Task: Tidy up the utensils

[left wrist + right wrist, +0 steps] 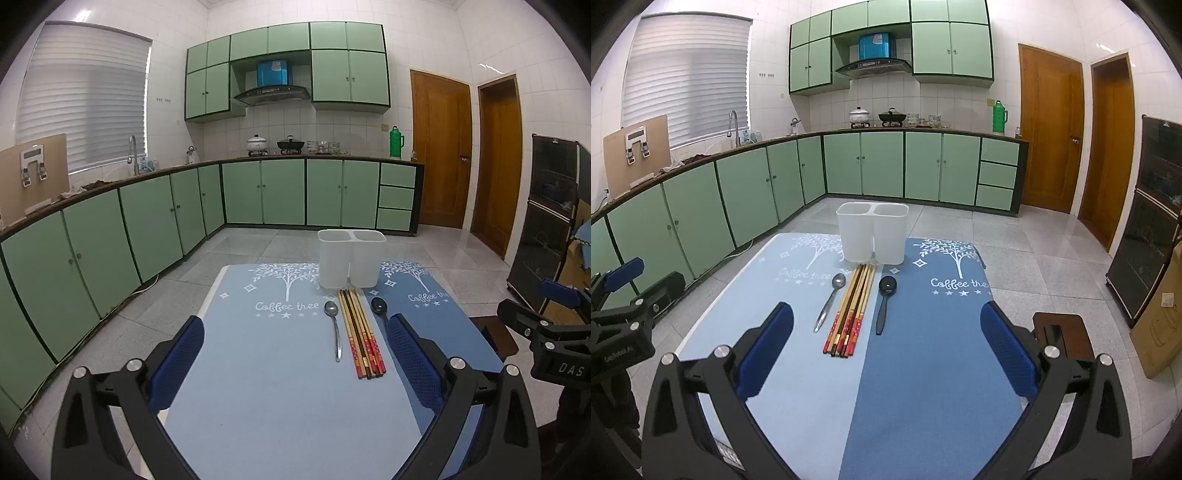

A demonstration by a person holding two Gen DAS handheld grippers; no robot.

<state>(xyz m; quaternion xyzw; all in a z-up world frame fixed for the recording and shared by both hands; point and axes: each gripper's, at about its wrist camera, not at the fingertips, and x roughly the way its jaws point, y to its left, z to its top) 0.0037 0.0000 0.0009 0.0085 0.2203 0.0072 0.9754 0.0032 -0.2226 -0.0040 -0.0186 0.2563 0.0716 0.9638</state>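
Both hand-held grippers, left (295, 354) and right (886, 347), we hold spread and empty; chopsticks (849, 314), metal spoon (831, 299) and black spoon (884, 302) lie mid-frame, outside the holder (872, 232).

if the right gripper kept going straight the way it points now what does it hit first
Probably the dark blue mat, bare ahead of the open right gripper. The black spoon lies close to that line, though depth is hard to judge.

"Coffee tree" stands in white under a tree print on the light blue mat (258, 354); the dark blue mat (942, 350) reads "Coffee the", its end unclear.

The right claw (565, 369) body shows "DAS".
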